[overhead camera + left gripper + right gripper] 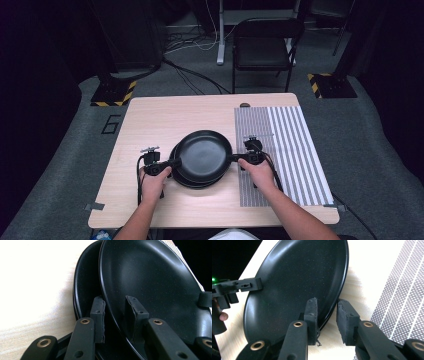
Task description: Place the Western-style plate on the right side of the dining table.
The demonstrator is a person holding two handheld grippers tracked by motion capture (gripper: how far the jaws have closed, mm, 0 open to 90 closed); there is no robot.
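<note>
Gripping a black plate from both sides

Reaching in from the near edge, both bare forearms angle toward the middle of the pale wooden worktop (150, 120), each hand wrapped around a black gripper handle with its cable trailing back toward the person. The left hand (155, 182) sits near-left of the stack; the right hand (260, 172) sits on the right, over the grey striped woven mat (295, 150) that covers the right part of the worktop.

The round, shallow, matte black upper plate (204, 154) lies at the worktop's centre on top of a second black plate (176, 172) of the same kind, whose rim peeks out on the left and near side.

The left gripper (115, 317) points right at the stack. Its fingers (98, 315) are spread, one on either side of the upper plate's left rim: one finger lies inside the upper plate, the other between the two plates' rims. Whether the pads press the rim cannot be told.

The right gripper (327, 320) points left. Its fingers (347, 320) are likewise spread astride the upper plate's right rim, with a visible gap on the outer side. In the right gripper view, the left gripper's finger reaches the plate's far rim.

A black folding chair (265, 45) stands on the grey floor beyond the worktop's far edge.
</note>
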